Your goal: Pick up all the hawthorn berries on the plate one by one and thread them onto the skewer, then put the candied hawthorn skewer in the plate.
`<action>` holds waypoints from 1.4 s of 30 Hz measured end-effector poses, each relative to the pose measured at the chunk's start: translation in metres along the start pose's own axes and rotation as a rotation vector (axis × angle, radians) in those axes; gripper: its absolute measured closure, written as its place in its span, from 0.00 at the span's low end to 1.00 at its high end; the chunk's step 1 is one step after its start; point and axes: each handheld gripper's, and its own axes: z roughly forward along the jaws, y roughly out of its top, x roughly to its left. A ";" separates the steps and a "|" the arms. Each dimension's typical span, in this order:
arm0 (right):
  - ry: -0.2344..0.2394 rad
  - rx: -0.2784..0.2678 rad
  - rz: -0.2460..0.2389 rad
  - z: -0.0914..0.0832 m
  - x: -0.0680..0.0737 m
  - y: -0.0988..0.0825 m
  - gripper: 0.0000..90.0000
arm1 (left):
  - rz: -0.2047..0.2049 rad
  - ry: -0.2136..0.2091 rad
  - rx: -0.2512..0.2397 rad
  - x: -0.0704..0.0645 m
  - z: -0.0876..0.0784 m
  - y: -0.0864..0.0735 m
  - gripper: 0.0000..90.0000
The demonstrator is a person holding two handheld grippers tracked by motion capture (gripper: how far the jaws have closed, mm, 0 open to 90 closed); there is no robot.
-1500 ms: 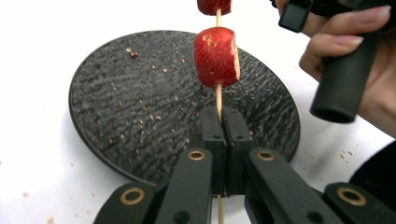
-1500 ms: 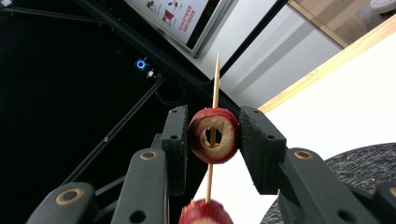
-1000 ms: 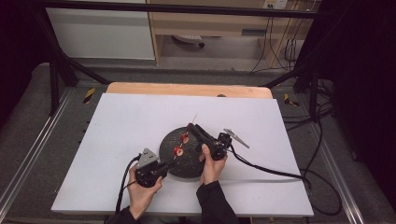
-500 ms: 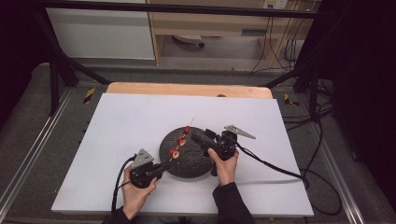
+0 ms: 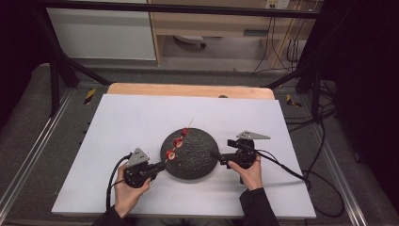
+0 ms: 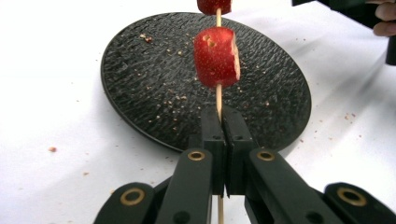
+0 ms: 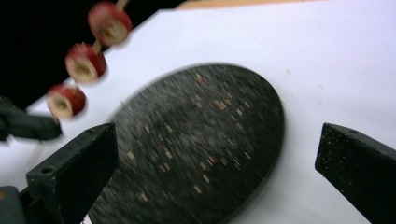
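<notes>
Skewer, three red fruit slices threaded, clamped in my left gripper; my right gripper, jaws just opened wide and empty, beside black plate; plating remains.

Right tool off skewer, open

Grey floor, pale cabinet — black frame bars.

The plate looks like matt black stone or ceramic, its face rough and pebbled, dusted with crumbs. The skewer is thin pale wood. The fruit slices have glossy red skin and moist pale flesh. The desk bears a smooth matt white sheet, with bare wood at its far edge. The left gripper is matt black plastic with brass-looking rivets.
</notes>
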 end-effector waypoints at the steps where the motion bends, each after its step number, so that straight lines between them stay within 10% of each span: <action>1: -0.006 0.008 -0.007 -0.002 -0.002 -0.002 0.01 | 0.004 0.003 0.004 0.001 -0.001 0.001 0.98; 19: -0.020 0.137 -0.155 -0.044 -0.030 -0.042 0.01 | 0.088 0.015 0.135 0.008 0.004 0.038 0.98; 42: -0.033 0.158 -0.161 -0.059 -0.035 -0.056 0.01 | 0.104 0.033 0.290 0.008 0.051 0.047 0.98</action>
